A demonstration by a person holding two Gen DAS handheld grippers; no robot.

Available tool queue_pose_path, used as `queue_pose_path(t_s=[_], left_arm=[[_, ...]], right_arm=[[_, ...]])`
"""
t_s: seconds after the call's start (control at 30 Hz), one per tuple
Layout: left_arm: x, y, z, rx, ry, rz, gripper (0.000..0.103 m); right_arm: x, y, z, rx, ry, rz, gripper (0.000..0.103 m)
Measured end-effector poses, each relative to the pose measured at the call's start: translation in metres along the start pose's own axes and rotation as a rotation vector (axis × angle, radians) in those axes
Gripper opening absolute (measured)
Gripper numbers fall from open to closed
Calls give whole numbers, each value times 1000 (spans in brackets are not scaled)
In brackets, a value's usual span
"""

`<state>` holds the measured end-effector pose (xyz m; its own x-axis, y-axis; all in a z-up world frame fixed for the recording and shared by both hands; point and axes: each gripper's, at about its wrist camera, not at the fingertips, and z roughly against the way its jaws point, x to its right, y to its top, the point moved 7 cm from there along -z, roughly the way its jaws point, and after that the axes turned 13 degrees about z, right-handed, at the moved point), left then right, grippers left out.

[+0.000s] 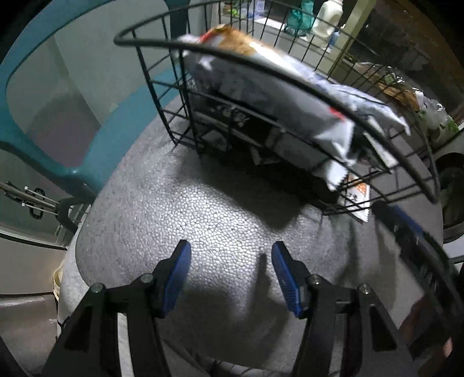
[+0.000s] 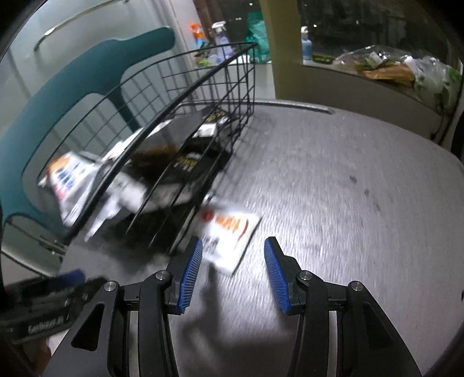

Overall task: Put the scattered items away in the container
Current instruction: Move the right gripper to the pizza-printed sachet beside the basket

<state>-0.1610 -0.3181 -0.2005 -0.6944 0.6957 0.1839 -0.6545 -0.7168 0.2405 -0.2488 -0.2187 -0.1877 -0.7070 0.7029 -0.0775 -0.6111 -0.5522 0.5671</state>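
A black wire basket (image 1: 162,46) (image 2: 203,72) stands on the grey foam-topped table (image 1: 220,208) (image 2: 333,174). Snack packets fill it, and a silver packet (image 1: 290,95) pokes above the rim. A white and orange sachet (image 2: 229,235) (image 1: 359,200) lies flat on the table against the basket's outside wall. My right gripper (image 2: 232,272) hovers open just short of the sachet, nothing between its blue pads. Open over bare foam, my left gripper (image 1: 230,275) holds nothing. The right gripper (image 1: 406,229) shows blurred at the right of the left wrist view.
A teal plastic chair (image 1: 58,121) (image 2: 58,95) stands behind the basket. A counter (image 2: 377,72) at the back carries plastic bags, a spray bottle (image 2: 220,37) and a white jug (image 1: 327,20). Bare table lies to the right of the sachet.
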Motion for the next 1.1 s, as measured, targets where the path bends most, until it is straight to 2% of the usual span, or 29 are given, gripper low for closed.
queue_pose_path(t_s=[0.13,0.2,0.5,0.67,0.83,0.9,0.97,1.1], left_arm=[[-5,5,-5,-14,5,7,64],[-5,8,-8,-21,8,9,63],[-5,12,-13,-28,15,2,66],[-3,10,-14,-37,11,-5,66],[5,3,-10,-51,-4,-14,66],[7,1,-9,-49,-5,-21,66],[10,-1,-6,-47,-13,-29,66],[10,-4,-2,-49,-18,-35,66]], right_arm=[[3,17,-14,6,-1,26,44],[-3,20,-24,-10,28,58,40],[-11,13,-39,-55,-63,145,39],[-8,4,-35,-102,-74,165,39],[-2,-18,-18,-140,-92,170,39],[-3,-22,-13,-133,-80,157,39],[1,-21,-10,-108,-31,106,39],[-4,-26,-3,-91,-28,131,39]])
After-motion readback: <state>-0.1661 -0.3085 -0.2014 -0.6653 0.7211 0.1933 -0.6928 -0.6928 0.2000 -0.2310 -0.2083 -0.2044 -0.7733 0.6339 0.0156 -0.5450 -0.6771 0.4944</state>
